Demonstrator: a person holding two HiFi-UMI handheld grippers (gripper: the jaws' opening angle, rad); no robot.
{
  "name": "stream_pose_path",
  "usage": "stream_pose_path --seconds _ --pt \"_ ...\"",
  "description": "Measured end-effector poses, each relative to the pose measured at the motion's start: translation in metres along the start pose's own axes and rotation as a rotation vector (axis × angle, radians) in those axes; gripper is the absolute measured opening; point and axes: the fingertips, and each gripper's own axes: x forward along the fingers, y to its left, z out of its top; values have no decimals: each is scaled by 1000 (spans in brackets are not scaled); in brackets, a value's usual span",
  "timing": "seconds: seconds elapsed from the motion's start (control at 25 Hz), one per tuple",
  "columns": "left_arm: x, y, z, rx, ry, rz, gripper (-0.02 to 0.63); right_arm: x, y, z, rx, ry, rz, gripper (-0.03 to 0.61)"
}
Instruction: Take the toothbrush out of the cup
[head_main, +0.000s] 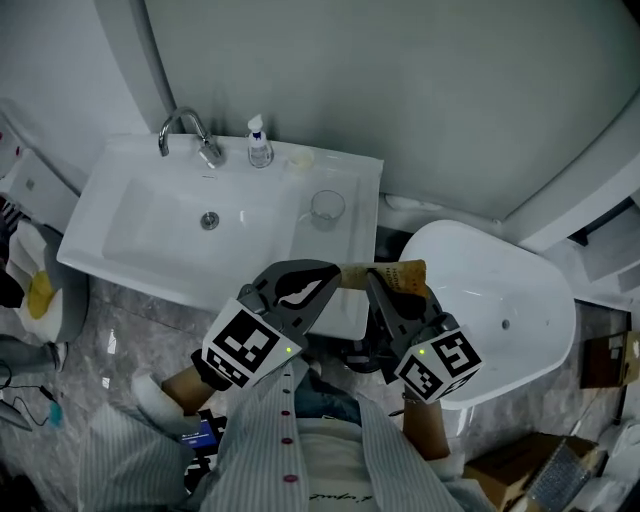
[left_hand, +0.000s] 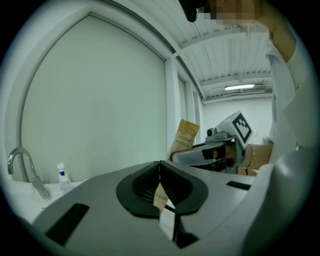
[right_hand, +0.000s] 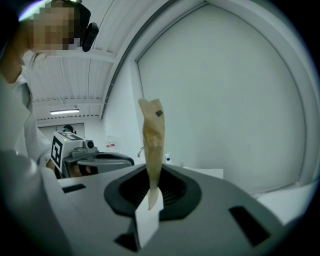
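Two tools shut: my R gripper (right_hand: 150, 192) clamps toothbrush pack (right_hand: 152, 135) at near end, L gripper (left_hand: 160, 172) nips paper scrap (left_hand: 161, 196); pack prob. light, crushable, so hold by edge.

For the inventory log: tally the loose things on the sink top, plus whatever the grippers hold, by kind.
Bottle: 1
Clear cup: 1
Pale round thing, kind unclear: 1
Toothbrush packet: 1
Total: 4
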Motion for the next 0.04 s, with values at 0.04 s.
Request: stream_pose_path --seconds 0.04 --pt "1 1 1 10 1 -7 17 0 -1 1 -5 -3 -4 46"
